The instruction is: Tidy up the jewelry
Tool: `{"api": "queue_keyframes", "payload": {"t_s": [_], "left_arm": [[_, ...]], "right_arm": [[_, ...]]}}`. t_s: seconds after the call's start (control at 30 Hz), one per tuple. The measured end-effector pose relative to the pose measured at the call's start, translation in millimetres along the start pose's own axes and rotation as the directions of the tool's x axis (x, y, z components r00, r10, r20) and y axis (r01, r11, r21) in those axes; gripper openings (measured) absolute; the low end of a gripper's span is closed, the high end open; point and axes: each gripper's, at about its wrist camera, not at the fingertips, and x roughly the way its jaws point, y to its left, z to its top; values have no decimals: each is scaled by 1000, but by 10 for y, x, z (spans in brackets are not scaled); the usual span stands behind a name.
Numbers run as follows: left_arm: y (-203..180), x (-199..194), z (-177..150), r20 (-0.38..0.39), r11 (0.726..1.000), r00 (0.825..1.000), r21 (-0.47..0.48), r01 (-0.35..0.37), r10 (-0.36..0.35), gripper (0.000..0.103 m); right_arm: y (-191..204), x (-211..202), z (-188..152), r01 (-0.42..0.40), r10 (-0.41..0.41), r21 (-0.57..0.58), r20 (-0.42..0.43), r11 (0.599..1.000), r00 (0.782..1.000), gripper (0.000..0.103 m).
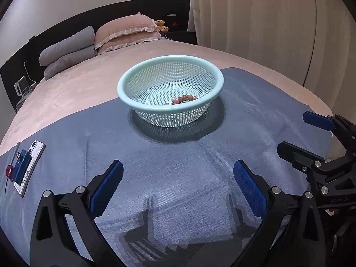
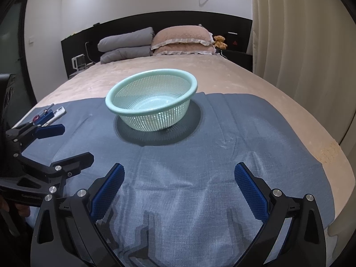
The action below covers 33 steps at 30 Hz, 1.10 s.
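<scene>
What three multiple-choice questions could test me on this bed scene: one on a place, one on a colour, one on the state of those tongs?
1. Where is the bead bracelet?
A. On the pillows
B. Inside the basket
C. Between the left tongs

2. What colour is the basket?
A. Pale green
B. Red
C. Black

3. How do the two tongs stand?
A. Both shut on the cloth
B. One holding the basket
C. Both open, holding nothing

Answers:
1 B: the bead bracelet lies on the floor of the mesh basket.
2 A: its rim and mesh are pale green against the blue-grey cloth.
3 C: the left tongs and right tongs are spread wide with only cloth between their pads.
</scene>
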Motion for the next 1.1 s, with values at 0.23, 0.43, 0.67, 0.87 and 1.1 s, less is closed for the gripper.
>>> {"api": "queue_keyframes", "payload": {"t_s": [0.23, 0.43, 0.67, 0.87, 1.1], "left_arm": [[9, 16, -18, -10, 1000, 1000, 0, -9, 9, 97], [-12, 25, -14, -16, 1000, 1000, 7, -9, 9, 97], [-40, 39, -19, -19, 1000, 1000, 17, -15, 15, 97], [-25, 74, -21, -28, 1000, 999, 15, -16, 16, 97], [-13, 58, -21, -18, 1000, 1000, -1, -5, 5, 97]], "right_arm": [[9, 20, -3, -1, 1, -4, -4, 1000, 1000, 95], [7, 26, -6, -3, 3, -2, -5, 1000, 1000, 95], [27, 27, -10, -4, 4, -13, -7, 1000, 1000, 95], [47, 30, -12, -1, 1, -21, -9, 1000, 1000, 95], [52, 40, -11, -2, 2, -21, -15, 1000, 1000, 95]]}}
